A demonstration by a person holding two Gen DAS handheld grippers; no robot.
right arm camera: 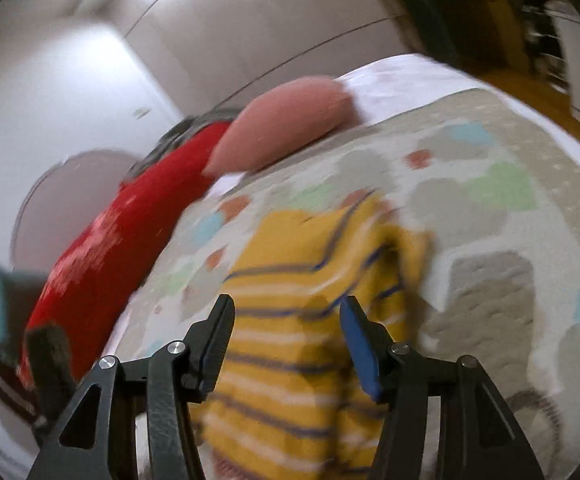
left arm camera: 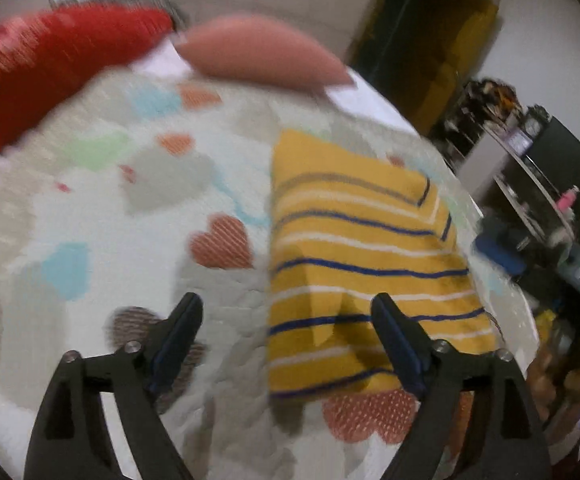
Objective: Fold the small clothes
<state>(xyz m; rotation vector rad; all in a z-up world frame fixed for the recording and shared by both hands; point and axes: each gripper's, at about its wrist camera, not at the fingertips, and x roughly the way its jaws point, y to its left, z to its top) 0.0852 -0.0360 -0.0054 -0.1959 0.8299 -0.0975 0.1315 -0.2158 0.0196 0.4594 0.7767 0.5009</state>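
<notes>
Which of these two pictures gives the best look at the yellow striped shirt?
The left wrist view: the yellow striped shirt lies there whole, folded into a rectangle on the quilt. The right wrist view shows it blurred, partly cut off below.

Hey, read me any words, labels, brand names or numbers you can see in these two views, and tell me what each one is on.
No text can be read in either view.
Yellow striped garment: stripes only, no print or tag showing.
Heart-patterned quilt: shapes only, no lettering.
Red pillow: pale marks, too blurred to tell whether they are letters.
Cluttered shelf: some items may carry labels, too small and blurred to read.
</notes>
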